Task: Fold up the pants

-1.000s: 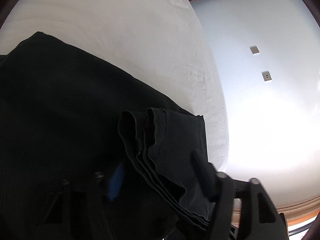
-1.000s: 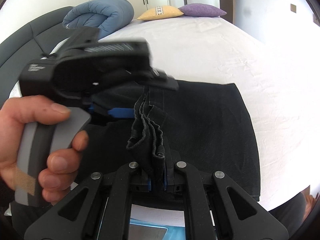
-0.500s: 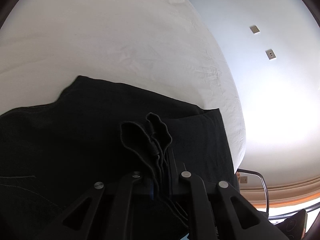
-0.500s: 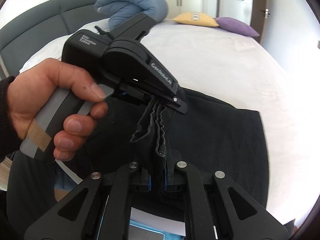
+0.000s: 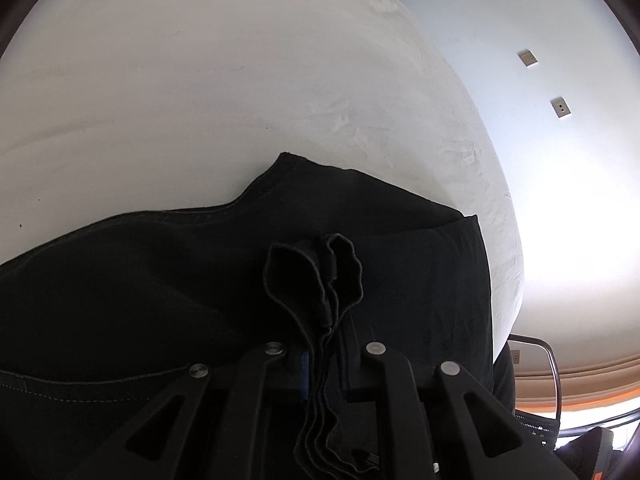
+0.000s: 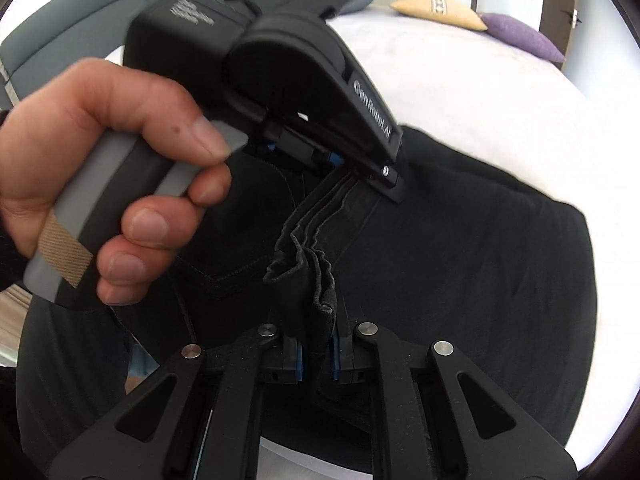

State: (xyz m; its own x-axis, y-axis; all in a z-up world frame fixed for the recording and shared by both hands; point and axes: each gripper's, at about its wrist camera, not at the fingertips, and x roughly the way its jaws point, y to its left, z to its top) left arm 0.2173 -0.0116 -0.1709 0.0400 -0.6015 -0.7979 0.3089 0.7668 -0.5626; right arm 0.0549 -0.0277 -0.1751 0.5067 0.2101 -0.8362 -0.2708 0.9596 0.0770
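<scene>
Folding: pants doubled on the bed, hem bunch lifted.
Tongs: left tongs and right tongs both pinching hems.
Left: laying down, smoothing.

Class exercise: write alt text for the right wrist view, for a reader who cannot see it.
The right gripper is shut on a bunched edge of the black pants, which lie folded on a white bed. A hand holds the left gripper, clamped on the same edge further along. Yellow and purple pillows lie behind.
</scene>
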